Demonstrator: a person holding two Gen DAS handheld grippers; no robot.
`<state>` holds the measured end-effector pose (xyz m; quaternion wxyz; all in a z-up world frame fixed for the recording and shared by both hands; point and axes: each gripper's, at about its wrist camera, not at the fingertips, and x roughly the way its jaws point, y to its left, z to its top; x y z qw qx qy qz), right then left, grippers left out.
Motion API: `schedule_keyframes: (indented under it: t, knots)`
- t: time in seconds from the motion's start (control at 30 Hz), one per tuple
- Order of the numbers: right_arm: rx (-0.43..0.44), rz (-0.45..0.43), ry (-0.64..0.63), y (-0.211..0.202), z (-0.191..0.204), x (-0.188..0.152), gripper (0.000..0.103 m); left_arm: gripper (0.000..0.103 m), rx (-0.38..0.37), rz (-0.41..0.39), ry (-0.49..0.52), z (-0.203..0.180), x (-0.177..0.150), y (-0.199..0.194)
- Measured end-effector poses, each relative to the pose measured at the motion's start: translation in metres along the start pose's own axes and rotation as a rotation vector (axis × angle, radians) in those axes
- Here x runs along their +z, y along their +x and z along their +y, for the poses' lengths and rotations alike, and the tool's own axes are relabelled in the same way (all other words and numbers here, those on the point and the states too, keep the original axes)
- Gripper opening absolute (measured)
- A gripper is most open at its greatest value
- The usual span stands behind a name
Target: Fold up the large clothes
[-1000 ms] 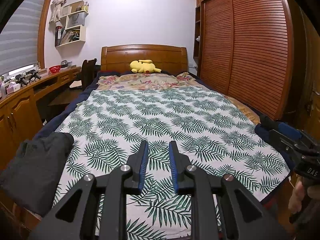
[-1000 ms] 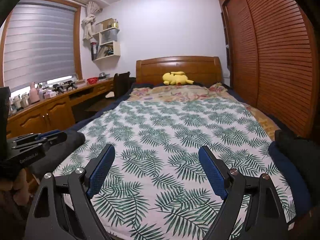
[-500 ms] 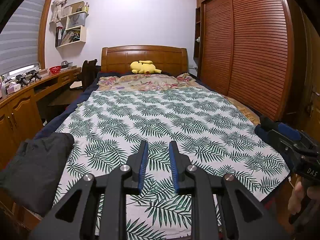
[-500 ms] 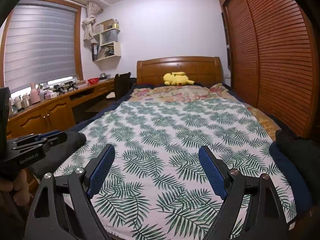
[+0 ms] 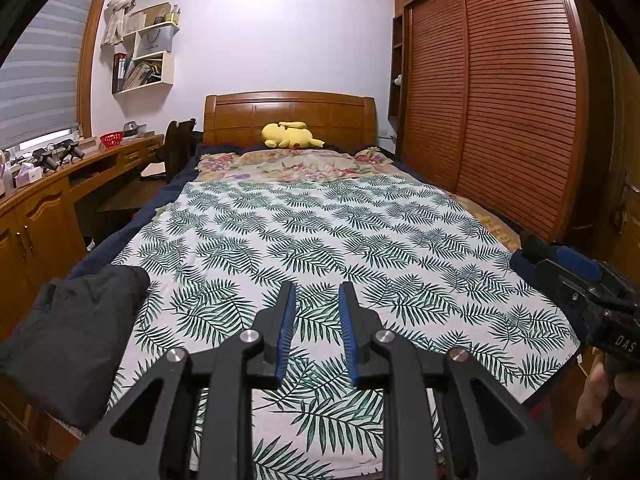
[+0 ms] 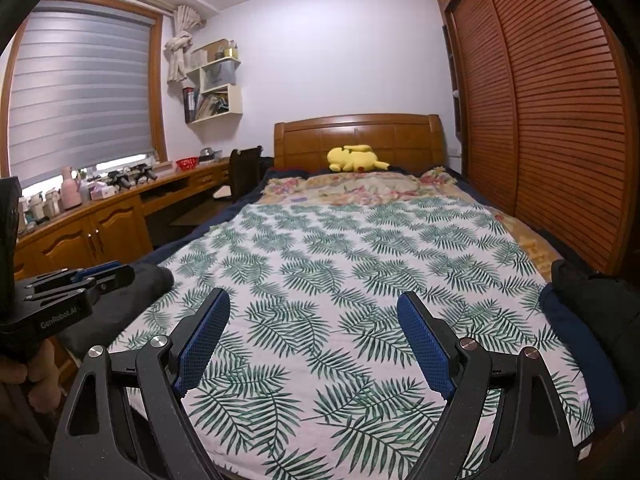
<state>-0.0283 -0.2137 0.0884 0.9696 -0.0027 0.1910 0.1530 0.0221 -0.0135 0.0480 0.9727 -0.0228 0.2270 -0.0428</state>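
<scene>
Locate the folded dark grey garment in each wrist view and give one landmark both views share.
Left wrist: dark grey garment at lower left, on the bed's near left corner.
Right wrist: same garment at left, partly behind the left gripper.
Shared landmark: yellow plush toy by the headboard.

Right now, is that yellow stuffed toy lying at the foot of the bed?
No, the yellow stuffed toy lies at the far end, against the wooden headboard.
</scene>
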Motion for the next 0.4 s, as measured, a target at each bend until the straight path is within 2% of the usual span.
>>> schedule_keyframes:
  t: [0.4]
  knots:
    - [0.002, -0.002, 0.000, 0.0000, 0.0022, 0.0010, 0.087, 0.021, -0.004, -0.002, 0.000, 0.0007, 0.0006, -0.0029]
